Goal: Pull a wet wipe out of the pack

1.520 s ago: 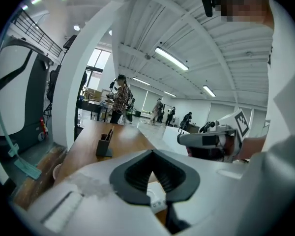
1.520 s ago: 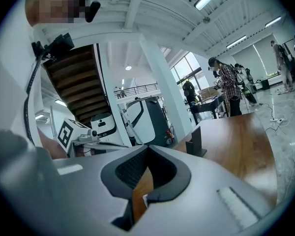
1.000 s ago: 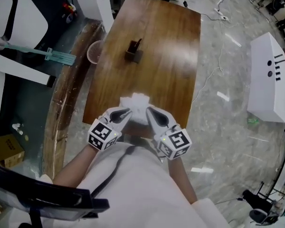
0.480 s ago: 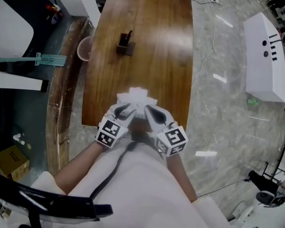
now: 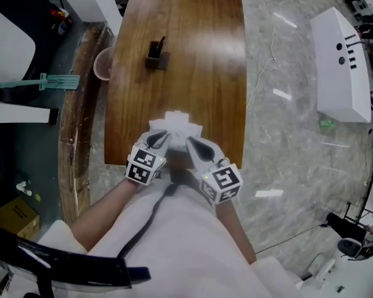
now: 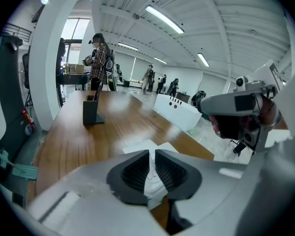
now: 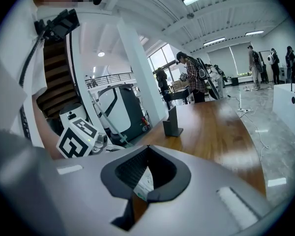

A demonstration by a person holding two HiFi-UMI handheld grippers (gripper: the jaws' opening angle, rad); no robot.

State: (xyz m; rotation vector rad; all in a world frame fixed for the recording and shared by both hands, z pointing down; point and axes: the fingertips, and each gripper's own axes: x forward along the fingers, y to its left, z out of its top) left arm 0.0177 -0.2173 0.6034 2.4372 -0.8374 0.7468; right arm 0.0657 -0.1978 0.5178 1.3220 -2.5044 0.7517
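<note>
The white wet wipe pack (image 5: 177, 126) lies near the front edge of the wooden table (image 5: 186, 54). My left gripper (image 5: 160, 139) is at the pack's left side. Its jaws are closing, and its pads (image 6: 135, 173) pinch a white wipe (image 6: 153, 183) that rises from the pack (image 6: 150, 145). My right gripper (image 5: 194, 144) holds the pack from the right. In the right gripper view the right gripper (image 7: 147, 149) is shut at the tips, with the pack's printed edge (image 7: 143, 183) caught between the pads.
A dark upright holder (image 5: 155, 54) stands mid-table, well beyond the pack. A pink basket (image 5: 103, 64) sits off the table's left edge and a white box (image 5: 340, 67) stands on the floor to the right. Several people stand far behind the table (image 6: 99, 58).
Both grippers have sunk a little and stay together at the pack near the table's front edge. The head view has shifted slightly.
</note>
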